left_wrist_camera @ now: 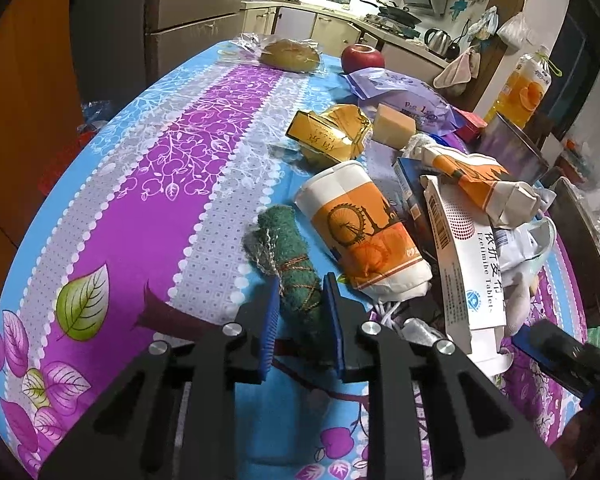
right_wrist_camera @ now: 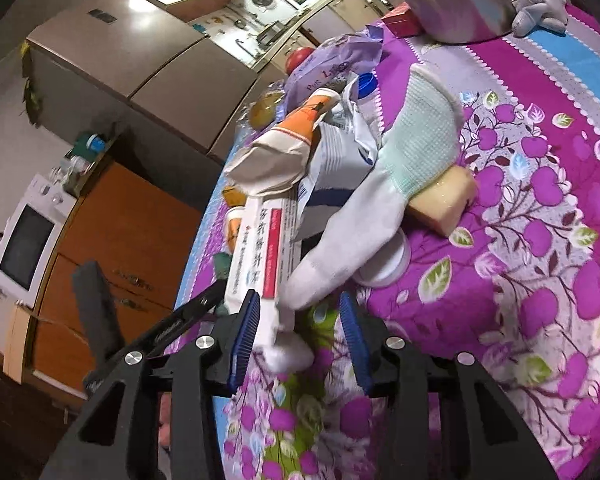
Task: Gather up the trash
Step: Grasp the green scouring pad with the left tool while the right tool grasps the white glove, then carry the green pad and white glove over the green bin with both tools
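Observation:
My left gripper is shut on a rolled green scouring pad that lies on the flowered tablecloth. To its right is a heap of litter: an orange-and-white paper cup on its side, a crushed cup and a white tablet box. My right gripper stands open at the near end of that heap. The tablet box rests against its left pad, and a finger of a white glove lies between the pads, apart from the right one.
A yellow sponge and a round white lid lie under the glove. Farther back are a purple bag, a yellow box, an apple, wrapped bread, a juice bottle and a steel pot.

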Motion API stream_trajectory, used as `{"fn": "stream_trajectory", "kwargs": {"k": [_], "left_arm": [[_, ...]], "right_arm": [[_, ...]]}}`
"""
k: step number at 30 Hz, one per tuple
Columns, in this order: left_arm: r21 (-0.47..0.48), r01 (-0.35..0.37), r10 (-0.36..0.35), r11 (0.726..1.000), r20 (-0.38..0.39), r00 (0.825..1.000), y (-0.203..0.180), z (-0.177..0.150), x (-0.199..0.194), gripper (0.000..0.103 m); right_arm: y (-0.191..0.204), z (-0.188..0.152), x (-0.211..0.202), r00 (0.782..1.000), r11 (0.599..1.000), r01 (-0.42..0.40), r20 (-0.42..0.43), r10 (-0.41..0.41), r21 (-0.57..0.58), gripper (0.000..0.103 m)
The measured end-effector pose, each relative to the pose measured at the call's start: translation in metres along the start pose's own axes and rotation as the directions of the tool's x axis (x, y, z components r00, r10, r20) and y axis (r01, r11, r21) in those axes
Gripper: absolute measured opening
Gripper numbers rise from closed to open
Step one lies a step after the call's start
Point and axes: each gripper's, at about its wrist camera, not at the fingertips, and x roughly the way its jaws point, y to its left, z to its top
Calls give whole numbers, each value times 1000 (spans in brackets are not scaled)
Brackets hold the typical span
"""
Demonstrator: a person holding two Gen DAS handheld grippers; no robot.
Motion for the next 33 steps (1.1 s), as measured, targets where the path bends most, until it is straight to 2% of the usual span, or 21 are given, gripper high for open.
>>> {"fn": "stream_trajectory", "kwargs": {"k": [2,4,5,6,9,11,15,17,20,24,28,33], "left_arm": [[2,1,-1,1000,4,1000,0,-1,0,21],[6,3,-3,1000,9,1000,0,-2,-1,21],[10,3,-3,1000,12,1000,-1,-3,-1,21],[14,5,-5,1000,16,1000,-1,-4,-3,20],[42,6,-7,999,44,999,-8,-7,-10,17],[65,7,-12,998,80,997,-16,-10,-22,15],[113,23,-39,993,143,989,-30,-12,-45,12],[151,32,-59,988,179,982,-39,-13,-60,11],[188,44,-85,981,217,973,-49,-11,-77,10],[216,60,-116,975,256,960,-58,-6,-99,10],[230,79,-144,970,283,948,-66,-4,-117,10],[266,108,-192,958,315,929,-84,-3,-139,10]], "right_arm": [[3,1,9,1000,1000,22,-4,-22,-18,42],[8,-1,14,998,996,61,-2,-62,-57,14],[9,-2,13,997,994,77,5,-77,-75,13],[12,-4,10,995,990,97,19,-96,-100,7],[32,-15,-7,979,951,194,106,-173,-240,5],[52,-27,-26,953,888,288,203,-227,-359,4],[69,-37,-59,919,822,360,320,-230,-442,4],[78,-40,-78,894,783,405,382,-232,-471,4],[84,-37,-105,867,746,444,448,-218,-496,4],[95,-24,-130,859,719,449,479,-183,-530,4],[104,-9,-160,863,732,418,486,-136,-538,4],[114,2,-187,851,723,432,510,-128,-539,4]]}}
